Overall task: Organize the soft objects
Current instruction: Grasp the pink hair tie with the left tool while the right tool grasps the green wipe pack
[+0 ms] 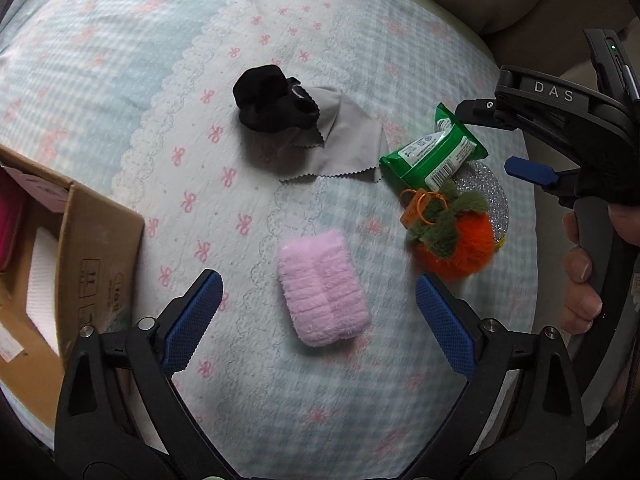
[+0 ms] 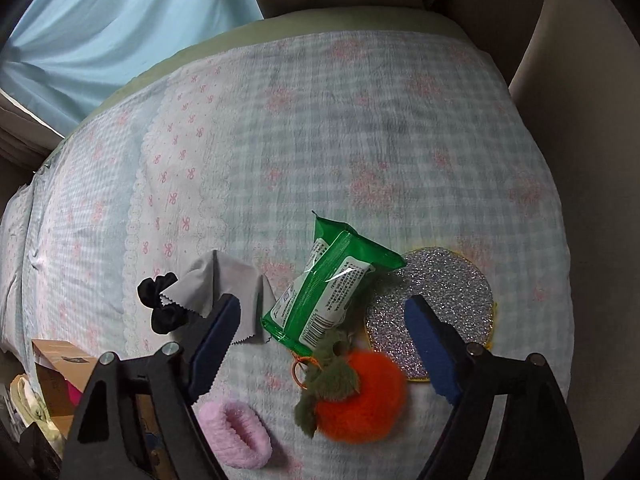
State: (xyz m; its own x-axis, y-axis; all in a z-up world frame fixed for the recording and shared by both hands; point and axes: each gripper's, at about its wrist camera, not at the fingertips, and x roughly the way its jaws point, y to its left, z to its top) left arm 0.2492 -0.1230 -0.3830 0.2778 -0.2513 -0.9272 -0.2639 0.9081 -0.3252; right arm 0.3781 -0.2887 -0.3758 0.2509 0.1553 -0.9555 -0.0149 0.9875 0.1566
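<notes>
A folded pink fluffy cloth (image 1: 324, 288) lies on the checked bedspread (image 1: 240, 40), between the tips of my open, empty left gripper (image 1: 318, 296). It also shows in the right wrist view (image 2: 236, 432). An orange plush fruit with green leaves (image 1: 452, 236) lies to its right, and sits under my open, empty right gripper (image 2: 320, 328) as the plush fruit (image 2: 356, 396). A black scrunchie (image 1: 272, 98) rests on a grey cloth (image 1: 344, 136). A green wipes pack (image 1: 436, 152) lies beside a glittery silver disc (image 2: 436, 300).
An open cardboard box (image 1: 72, 256) stands at the left edge of the bed, holding white and pink items. The right gripper's body (image 1: 568, 120) shows at the right of the left wrist view. Beige cushions (image 2: 580, 160) border the bed on the right.
</notes>
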